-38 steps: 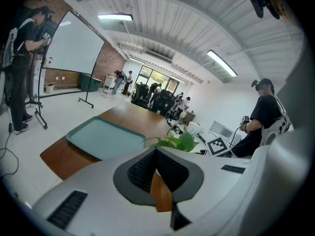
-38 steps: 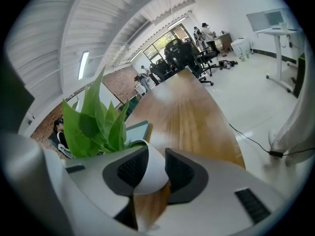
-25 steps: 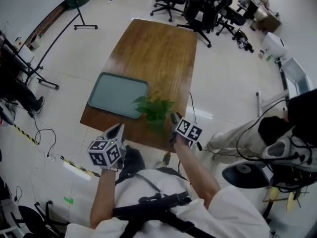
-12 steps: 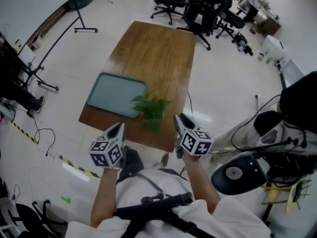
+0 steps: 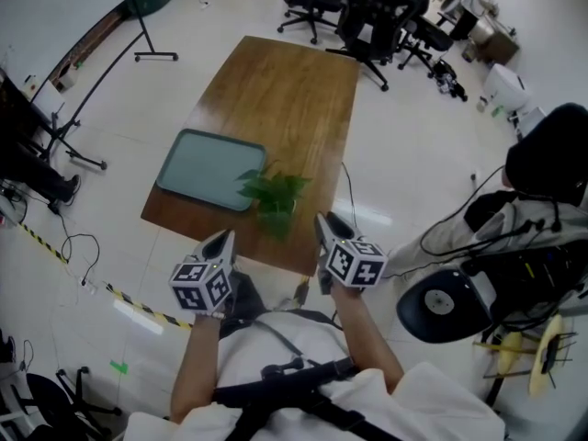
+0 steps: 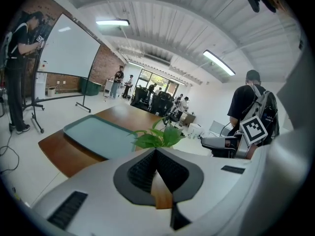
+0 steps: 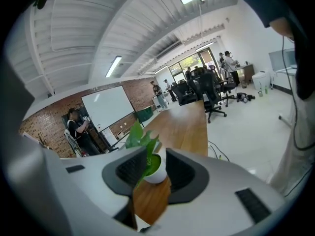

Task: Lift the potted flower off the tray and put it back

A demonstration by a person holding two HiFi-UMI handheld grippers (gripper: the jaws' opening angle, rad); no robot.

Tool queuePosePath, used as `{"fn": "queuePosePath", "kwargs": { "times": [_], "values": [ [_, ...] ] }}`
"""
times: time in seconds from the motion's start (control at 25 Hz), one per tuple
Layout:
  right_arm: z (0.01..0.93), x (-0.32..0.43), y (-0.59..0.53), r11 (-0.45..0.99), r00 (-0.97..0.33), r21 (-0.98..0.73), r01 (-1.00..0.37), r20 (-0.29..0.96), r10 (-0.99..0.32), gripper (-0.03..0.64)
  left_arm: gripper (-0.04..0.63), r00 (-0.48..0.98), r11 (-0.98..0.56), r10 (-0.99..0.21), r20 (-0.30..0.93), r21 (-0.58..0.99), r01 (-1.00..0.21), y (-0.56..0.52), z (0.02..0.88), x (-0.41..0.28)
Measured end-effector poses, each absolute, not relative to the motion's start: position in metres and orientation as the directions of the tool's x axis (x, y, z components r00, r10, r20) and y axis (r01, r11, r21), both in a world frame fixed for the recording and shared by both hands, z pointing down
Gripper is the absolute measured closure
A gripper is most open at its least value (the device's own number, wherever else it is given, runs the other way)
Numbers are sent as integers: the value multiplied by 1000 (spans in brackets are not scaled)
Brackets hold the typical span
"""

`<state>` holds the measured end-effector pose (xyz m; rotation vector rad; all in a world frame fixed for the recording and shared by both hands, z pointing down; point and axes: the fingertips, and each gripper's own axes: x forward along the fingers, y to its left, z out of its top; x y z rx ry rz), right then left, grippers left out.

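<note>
The potted flower [image 5: 274,200], green leaves in a small white pot, stands on the wooden table [image 5: 285,99] just off the near right corner of the grey-green tray [image 5: 202,165]. The tray holds nothing. My right gripper [image 5: 323,224] hovers off the table's near edge, to the right of the pot and apart from it. In the right gripper view, its jaws [image 7: 150,155] stand open and frame the pot [image 7: 156,170] farther ahead. My left gripper [image 5: 223,240] hangs near my body with its jaws [image 6: 156,151] meeting at the tips and the plant [image 6: 158,137] beyond.
Office chairs [image 5: 367,7] crowd the table's far end. A whiteboard stand [image 5: 147,26] is at the far left. At the right sit a person and a black round base [image 5: 439,306]. Cables trail on the floor at the left [image 5: 78,246].
My right gripper has drawn back from beside the plant toward my body, rising and rolling. The left gripper has drifted slightly. The plant stays put on the table.
</note>
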<state>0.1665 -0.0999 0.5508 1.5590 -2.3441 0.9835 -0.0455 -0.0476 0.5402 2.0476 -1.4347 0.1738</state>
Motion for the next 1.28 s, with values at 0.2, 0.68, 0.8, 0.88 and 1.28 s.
{"fn": "queuePosePath", "kwargs": {
  "times": [0.2, 0.68, 0.8, 0.88, 1.28],
  "values": [
    [566, 174, -110, 214, -455, -471, -856, 489, -744, 472, 595, 402, -209, -808, 430, 430, -878, -50, 536, -44],
    [619, 155, -156, 165, -520, -567, -807, 550, -653, 440, 595, 447, -248, -773, 451, 433, -866, -71, 540, -42],
    [636, 146, -157, 178, -536, -563, -807, 573, -620, 440, 595, 451, -251, -766, 458, 433, -866, -72, 542, -41],
    [643, 143, -158, 175, -533, -557, -812, 586, -610, 440, 595, 452, -250, -762, 464, 432, -866, -72, 544, -42],
    [664, 121, -166, 173, -576, -594, -786, 601, -555, 440, 595, 443, -230, -753, 486, 436, -870, -78, 552, -53]
  ]
}}
